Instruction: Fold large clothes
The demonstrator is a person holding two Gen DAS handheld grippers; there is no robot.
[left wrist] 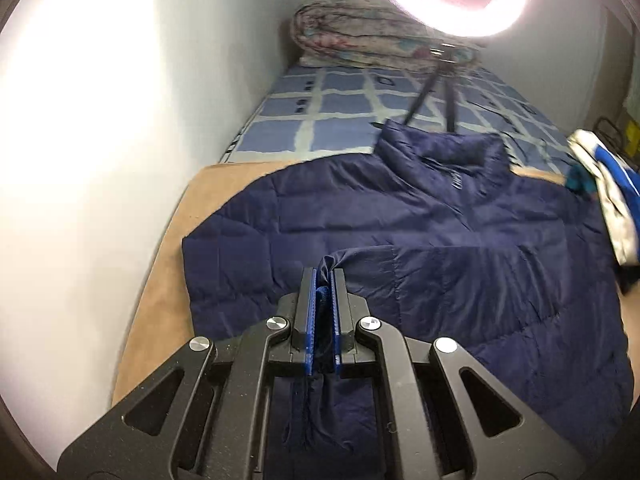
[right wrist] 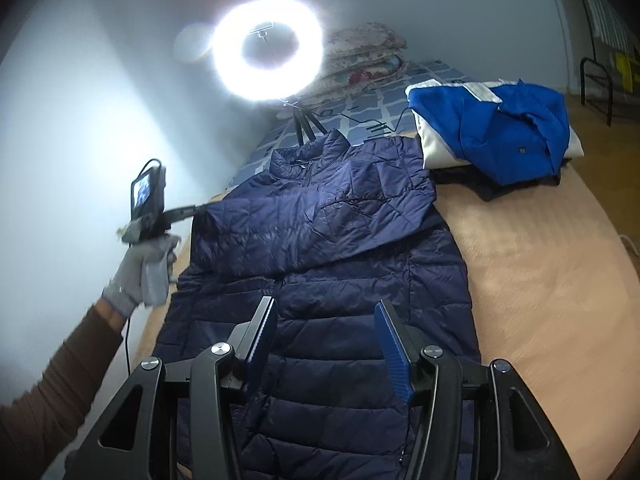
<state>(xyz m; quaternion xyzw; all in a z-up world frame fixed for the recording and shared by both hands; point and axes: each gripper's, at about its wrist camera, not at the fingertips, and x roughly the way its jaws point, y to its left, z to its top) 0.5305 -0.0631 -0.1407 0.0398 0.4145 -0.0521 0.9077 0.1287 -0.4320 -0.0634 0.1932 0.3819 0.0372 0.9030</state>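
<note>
A navy quilted jacket [right wrist: 320, 240] lies front-up on a tan blanket [right wrist: 540, 280], collar toward the far end, with one sleeve laid across its chest. My left gripper [left wrist: 324, 276] is shut on a bunched bit of the jacket's [left wrist: 440, 240] fabric, pinched between its blue pads. The right wrist view shows that gripper [right wrist: 196, 211] at the jacket's left shoulder edge, held by a gloved hand [right wrist: 148, 264]. My right gripper [right wrist: 326, 316] hovers open over the jacket's lower body, nothing between its fingers.
A folded blue-and-white garment [right wrist: 500, 128] sits at the blanket's far right corner. A lit ring light [right wrist: 266, 50] on a small tripod [right wrist: 304, 124] stands on the checked bedsheet beyond the collar. Folded quilts [right wrist: 368, 60] lie behind it. A white wall [left wrist: 80, 160] runs along the left.
</note>
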